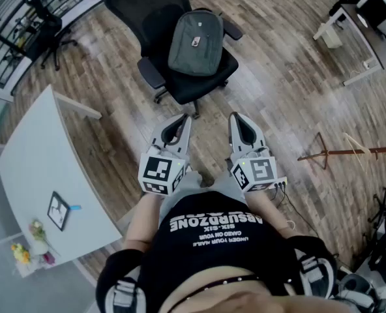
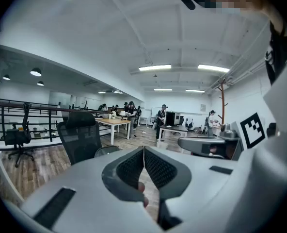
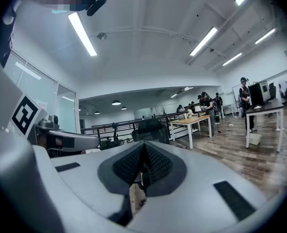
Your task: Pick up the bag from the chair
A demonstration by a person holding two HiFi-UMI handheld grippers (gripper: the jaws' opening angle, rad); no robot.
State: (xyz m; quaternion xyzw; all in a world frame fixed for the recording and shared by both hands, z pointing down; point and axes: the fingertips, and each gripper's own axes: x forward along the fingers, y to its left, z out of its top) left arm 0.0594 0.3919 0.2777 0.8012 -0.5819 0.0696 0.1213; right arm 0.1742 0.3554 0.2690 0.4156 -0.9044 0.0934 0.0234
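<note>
The left hand-held gripper (image 1: 179,121) and right hand-held gripper (image 1: 238,119), both closed and empty, point at the bag (image 1: 194,43) on the far chair (image 1: 135,5), ready for approach.

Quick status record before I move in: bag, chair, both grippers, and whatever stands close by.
bag: grey, lies on the chair seat, nothing touching it
chair: black office chair on the wood floor, straight ahead of the person
left gripper: jaws together, empty, short of the chair
right gripper: jaws together, empty, beside the left gripper, also short of the chair
white table: on the left gripper's side, apart from the chair
task state: bag not yet picked up
</note>
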